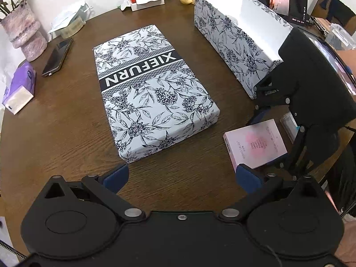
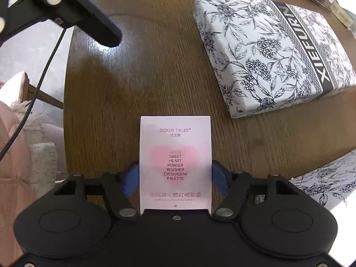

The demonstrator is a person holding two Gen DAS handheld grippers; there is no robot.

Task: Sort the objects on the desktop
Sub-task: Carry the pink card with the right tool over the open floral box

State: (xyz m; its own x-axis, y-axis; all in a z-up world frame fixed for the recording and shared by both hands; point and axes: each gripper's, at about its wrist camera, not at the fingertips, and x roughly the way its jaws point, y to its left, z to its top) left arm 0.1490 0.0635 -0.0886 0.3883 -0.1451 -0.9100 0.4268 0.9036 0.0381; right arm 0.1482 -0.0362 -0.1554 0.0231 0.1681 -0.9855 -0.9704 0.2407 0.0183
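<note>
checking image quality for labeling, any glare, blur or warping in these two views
Left wrist view: fisheye bends the table edge; patterned lid sharp, the open box's white inside brightly lit. Right wrist view: glare patch on the wood by the left gripper's finger, which looks blurred; text on the pink palette box legible.

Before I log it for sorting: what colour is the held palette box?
Pale pink palette box, clearest in right wrist view.

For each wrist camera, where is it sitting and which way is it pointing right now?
Left wrist: above the near edge of the table, looking across it at the patterned lid and open box; the left gripper shows open and empty, and the right gripper shows on the right.
Right wrist: low over the table, looking along the pink palette box clamped in the right gripper; part of the left gripper shows top left.
Shared: lid, palette box, open box, table.
</note>
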